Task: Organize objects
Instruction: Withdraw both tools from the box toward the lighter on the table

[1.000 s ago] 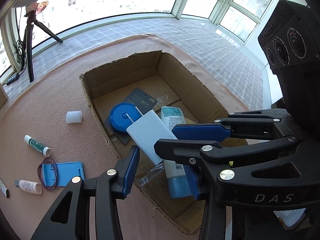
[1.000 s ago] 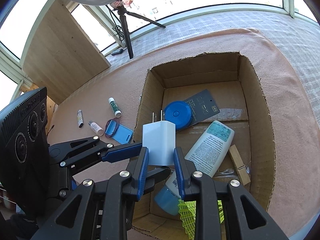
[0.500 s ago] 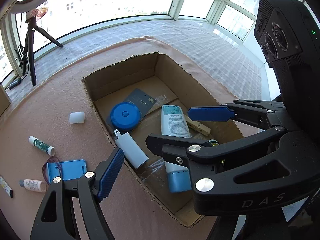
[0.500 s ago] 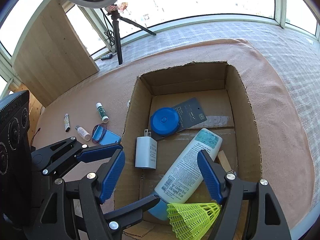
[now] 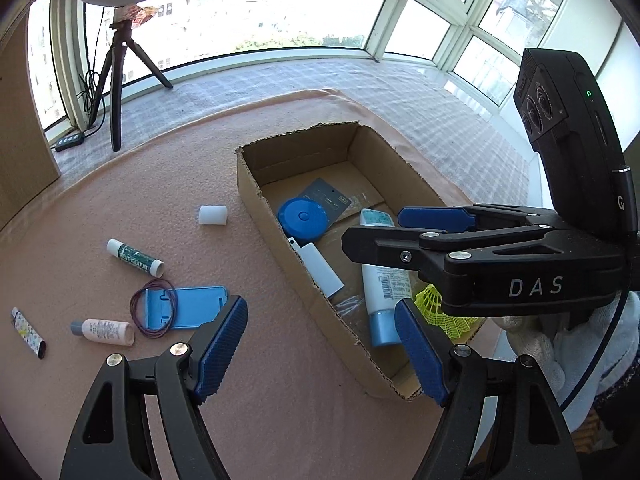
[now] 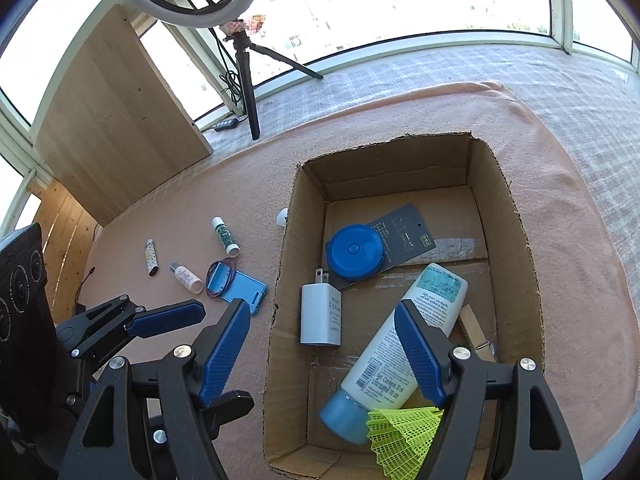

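Note:
An open cardboard box [image 6: 288,240] [image 5: 260,208] sits on the pink cloth. Inside, a white charger [image 6: 320,316] [image 5: 320,270] lies flat by the left wall, with nothing touching it. Beside it are a blue round lid [image 6: 354,252], a grey card [image 6: 404,232], a white lotion tube [image 6: 376,364], a clothespin [image 6: 474,328] and a yellow-green shuttlecock [image 6: 400,432]. My right gripper [image 6: 320,320] [image 5: 372,227] hangs open above the box, empty. My left gripper [image 5: 320,344] is open and empty over the box's near left edge.
Left of the box on the cloth lie a white cap [image 5: 213,215], a green lip balm [image 5: 134,258], a blue phone stand [image 5: 184,306] with a rubber band, a small bottle [image 5: 104,330] and a patterned tube [image 5: 27,332]. A ring-light tripod [image 5: 116,80] and a wooden panel [image 6: 116,120] stand behind.
My right gripper opened and let go of the white charger, which now lies in the box. My left gripper opened wider and drew back from the box.

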A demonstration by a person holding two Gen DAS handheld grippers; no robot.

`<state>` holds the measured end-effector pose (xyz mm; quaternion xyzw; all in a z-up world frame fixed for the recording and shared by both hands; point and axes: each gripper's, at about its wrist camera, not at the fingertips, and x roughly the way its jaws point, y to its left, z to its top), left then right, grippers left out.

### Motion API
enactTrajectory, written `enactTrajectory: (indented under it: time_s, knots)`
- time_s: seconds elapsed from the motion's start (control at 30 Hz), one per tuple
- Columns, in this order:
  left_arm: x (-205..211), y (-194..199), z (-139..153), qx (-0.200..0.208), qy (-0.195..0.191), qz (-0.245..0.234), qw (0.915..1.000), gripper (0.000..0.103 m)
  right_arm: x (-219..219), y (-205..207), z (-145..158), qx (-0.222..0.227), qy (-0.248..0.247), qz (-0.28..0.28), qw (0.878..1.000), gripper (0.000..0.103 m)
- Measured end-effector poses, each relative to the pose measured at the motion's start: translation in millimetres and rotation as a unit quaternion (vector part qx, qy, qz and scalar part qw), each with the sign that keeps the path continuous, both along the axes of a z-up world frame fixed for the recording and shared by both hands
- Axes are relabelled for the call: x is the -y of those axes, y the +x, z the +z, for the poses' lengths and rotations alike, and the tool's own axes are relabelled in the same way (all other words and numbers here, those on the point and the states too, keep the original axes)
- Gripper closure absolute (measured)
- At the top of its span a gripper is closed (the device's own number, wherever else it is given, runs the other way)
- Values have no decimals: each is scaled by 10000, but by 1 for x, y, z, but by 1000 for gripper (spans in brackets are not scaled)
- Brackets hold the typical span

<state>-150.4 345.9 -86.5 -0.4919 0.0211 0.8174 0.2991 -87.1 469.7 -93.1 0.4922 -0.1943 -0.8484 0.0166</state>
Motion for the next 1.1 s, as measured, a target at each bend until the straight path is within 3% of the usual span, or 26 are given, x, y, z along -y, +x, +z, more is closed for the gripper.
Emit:
enactTrajectory:
  time_s: [0.23,0.43,0.67,0.8,1.1]
  knots:
    - [53,-6,3,-7,-113,525,9986,24,24,-7,15,-185,55,221,9996,32]
    - [118,-19,-2,56,-262,1232,9920,24,55,-19,23,-281,74,561,9980,32]
    - [199,-33,-15,121,-474,2149,9754,24,101,-39,22,-291,67,1039,9941,32]
    - [241,-45,-26,334,-411,2567,9650,24,132,-56,15,-237,150,1370,9902,32]
    - [291,-78,-45,692,-191,3028,9504,25,187,-95,-16,108,406,1917,9806,36]
